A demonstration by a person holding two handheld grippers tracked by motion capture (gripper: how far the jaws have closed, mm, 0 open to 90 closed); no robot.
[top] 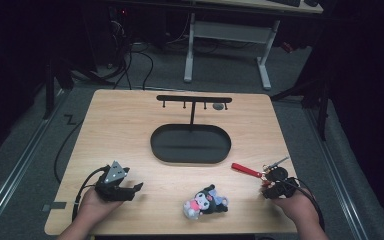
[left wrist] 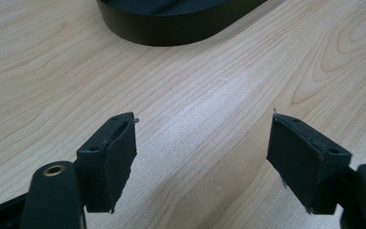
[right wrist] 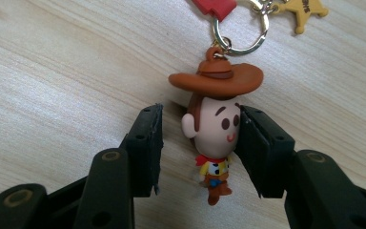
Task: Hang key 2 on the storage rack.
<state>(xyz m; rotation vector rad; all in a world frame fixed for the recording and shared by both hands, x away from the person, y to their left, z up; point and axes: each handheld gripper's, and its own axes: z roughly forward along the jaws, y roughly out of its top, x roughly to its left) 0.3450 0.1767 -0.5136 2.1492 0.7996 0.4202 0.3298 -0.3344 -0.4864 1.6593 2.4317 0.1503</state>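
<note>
Cowboy keychain figure (right wrist: 214, 138) lies on the desk (right wrist: 66, 71) between the right gripper's (right wrist: 198, 143) fingers: one pad touches its head, the other stands apart. Left gripper's (left wrist: 202, 157) fingers gape, empty.

Light is falling mostly on the wooden table (top: 130, 125) in the high view, while the floor and surrounding room are sinking into near darkness and the picture is looking soft and slightly grainy. The two gripper views are showing bright, even light with soft shadows under the jaws. The nearest jaw parts are perhaps blurring slightly at the bottom edges.
</note>
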